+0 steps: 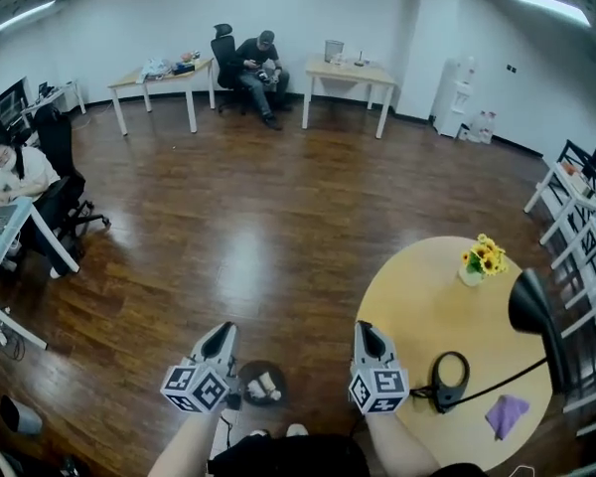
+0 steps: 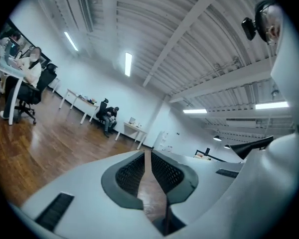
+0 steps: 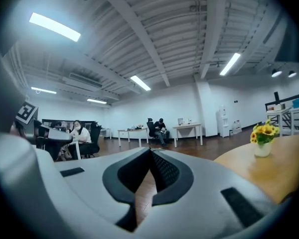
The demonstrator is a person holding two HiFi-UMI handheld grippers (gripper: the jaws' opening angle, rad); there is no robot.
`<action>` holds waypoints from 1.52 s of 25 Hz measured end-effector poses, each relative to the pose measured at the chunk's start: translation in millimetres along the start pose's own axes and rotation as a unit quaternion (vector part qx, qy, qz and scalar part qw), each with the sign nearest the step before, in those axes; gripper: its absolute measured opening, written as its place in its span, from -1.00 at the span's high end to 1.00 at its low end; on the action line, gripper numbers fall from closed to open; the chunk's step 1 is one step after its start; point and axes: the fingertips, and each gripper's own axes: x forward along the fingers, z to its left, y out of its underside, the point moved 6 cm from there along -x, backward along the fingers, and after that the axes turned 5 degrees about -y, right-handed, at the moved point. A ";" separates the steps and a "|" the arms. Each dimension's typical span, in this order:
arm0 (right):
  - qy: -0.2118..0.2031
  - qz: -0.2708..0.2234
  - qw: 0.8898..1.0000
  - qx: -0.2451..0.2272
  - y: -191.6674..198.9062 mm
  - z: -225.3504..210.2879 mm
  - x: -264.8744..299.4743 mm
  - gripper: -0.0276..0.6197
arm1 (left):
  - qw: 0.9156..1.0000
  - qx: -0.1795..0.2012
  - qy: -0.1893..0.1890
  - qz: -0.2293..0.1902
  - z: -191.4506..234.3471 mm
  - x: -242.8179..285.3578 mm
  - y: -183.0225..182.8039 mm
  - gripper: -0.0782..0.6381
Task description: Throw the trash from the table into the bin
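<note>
In the head view a small dark bin (image 1: 244, 373) stands on the wood floor just ahead of my feet, with white crumpled trash (image 1: 268, 382) inside. A crumpled purple piece (image 1: 506, 414) lies on the round wooden table (image 1: 422, 301) at the right. My left gripper (image 1: 222, 330) is held up level to the left of and above the bin, its jaws together with nothing between them (image 2: 147, 153). My right gripper (image 1: 366, 328) hangs level at the table's left edge, shut and empty (image 3: 150, 151).
On the table stand a pot of yellow flowers (image 1: 480, 259), a black lamp (image 1: 532, 311) and a black looped cable (image 1: 450, 378). One person sits on a chair at the far wall (image 1: 260, 68), another at a desk on the left (image 1: 15, 172). White racks (image 1: 576, 197) line the right side.
</note>
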 end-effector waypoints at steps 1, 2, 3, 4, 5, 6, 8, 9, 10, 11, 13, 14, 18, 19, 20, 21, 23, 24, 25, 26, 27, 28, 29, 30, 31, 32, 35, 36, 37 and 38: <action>0.011 -0.012 1.000 0.001 -7.1 -2.9 -11.3 0.91 | 1.000 0.000 0.016 -0.005 -7.2 -0.7 -1.0 0.68; 0.023 -0.023 0.999 0.001 -12.7 -5.6 -23.4 0.91 | 0.999 0.001 0.033 -0.009 -14.1 -1.7 -1.3 0.68; 0.037 -0.032 0.999 0.002 -16.7 -8.5 -35.2 0.91 | 0.999 0.003 0.050 -0.010 -20.6 -1.9 -1.2 0.68; 0.053 -0.040 0.998 0.004 -19.3 -11.8 -46.3 0.91 | 0.998 0.007 0.067 -0.010 -26.8 -1.1 -1.4 0.68; 0.071 -0.046 0.996 0.009 -20.6 -14.6 -56.7 0.91 | 0.996 0.012 0.084 -0.008 -32.5 0.8 -2.1 0.68; 0.089 -0.050 0.995 0.015 -21.2 -16.8 -66.8 0.91 | 0.995 0.015 0.101 -0.005 -38.0 3.0 -3.2 0.68; 0.125 -0.060 0.990 0.025 -21.5 -18.6 -87.1 0.91 | 0.990 0.021 0.136 -0.002 -49.9 7.7 -4.3 0.69; 0.143 -0.065 0.987 0.026 -21.4 -18.7 -97.7 0.91 | 0.988 0.022 0.153 0.000 -56.7 9.8 -3.7 0.69; 0.159 -0.069 0.985 0.026 -21.2 -18.2 -108.4 0.91 | 0.985 0.023 0.169 0.002 -63.7 12.0 -2.1 0.69; 0.173 -0.072 0.982 0.025 -20.9 -17.4 -119.1 0.91 | 0.982 0.023 0.185 0.006 -70.8 14.0 0.5 0.69; 0.203 -0.075 0.976 0.021 -19.1 -15.5 -144.1 0.91 | 0.976 0.024 0.218 0.015 -86.8 17.1 9.1 0.69; 0.221 -0.074 0.972 0.018 -17.6 -14.5 -159.6 0.91 | 0.971 0.025 0.238 0.021 -96.2 17.8 14.9 0.69; 0.299 -0.083 0.951 0.015 -14.2 -8.2 -229.0 0.91 | 0.949 0.026 0.311 0.047 -133.9 11.4 35.4 0.69; 0.313 -0.094 0.945 0.015 -14.3 -4.5 -246.9 0.91 | 0.944 0.025 0.324 0.052 -141.4 6.5 39.4 0.69; 0.327 -0.104 0.939 0.014 -13.6 -0.6 -264.4 0.91 | 0.940 0.023 0.335 0.058 -147.9 1.1 43.4 0.69; 0.341 -0.112 0.933 0.012 -12.1 2.4 -280.7 0.91 | 0.936 0.020 0.346 0.063 -153.8 -4.1 47.6 0.69; 0.366 -0.117 0.923 0.009 -9.0 3.9 -308.7 0.91 | 0.928 0.013 0.366 0.074 -166.8 -11.4 57.5 0.69; 0.376 -0.118 0.919 0.008 -7.9 1.7 -321.5 0.91 | 0.923 0.012 0.375 0.078 -175.5 -14.0 63.2 0.69; 0.383 -0.118 0.916 0.008 -6.9 -2.3 -333.9 0.91 | 0.920 0.012 0.384 0.081 -185.9 -16.3 68.9 0.69; 0.390 -0.118 0.913 0.010 -5.6 -8.0 -345.7 0.91 | 0.916 0.015 0.392 0.082 -197.5 -17.8 73.9 0.69; 0.395 -0.118 0.911 0.013 -4.0 -15.0 -356.6 0.91 | 0.913 0.018 0.399 0.080 -209.7 -18.7 78.1 0.69; 0.400 -0.118 0.909 0.017 -1.9 -22.4 -367.0 0.91 | 0.911 0.021 0.405 0.077 -221.6 -19.4 82.1 0.69; 0.404 -0.116 0.907 0.021 0.9 -29.0 -377.4 0.91 | 0.909 0.021 0.409 0.075 -232.3 -21.1 86.7 0.69; 0.406 -0.112 0.906 0.023 4.5 -34.1 -388.2 0.91 | 0.909 0.021 0.410 0.074 -241.3 -24.2 92.2 0.69; 0.409 -0.109 0.906 0.024 9.1 -37.9 -399.4 0.91 | 0.909 0.019 0.410 0.075 -249.0 -28.1 98.3 0.69; 0.412 -0.107 0.904 0.023 13.7 -41.9 -410.5 0.91 | 0.908 0.019 0.412 0.077 -256.5 -31.3 104.4 0.69; 0.430 -0.112 0.895 0.034 18.5 -60.8 -439.0 0.91 | 0.901 0.026 0.425 0.077 -284.0 -31.5 115.6 0.69; 0.434 -0.114 0.893 0.038 15.4 -66.2 -446.0 0.91 | 0.900 0.028 0.429 0.076 -293.3 -30.9 115.4 0.69; 0.435 -0.116 0.892 0.039 11.6 -69.8 -451.0 0.91 | 0.899 0.030 0.431 0.075 -300.8 -30.5 114.0 0.69; 0.434 -0.118 0.892 0.040 9.0 -72.2 -454.0 0.91 | 0.898 0.032 0.432 0.075 -306.1 -30.1 112.1 0.69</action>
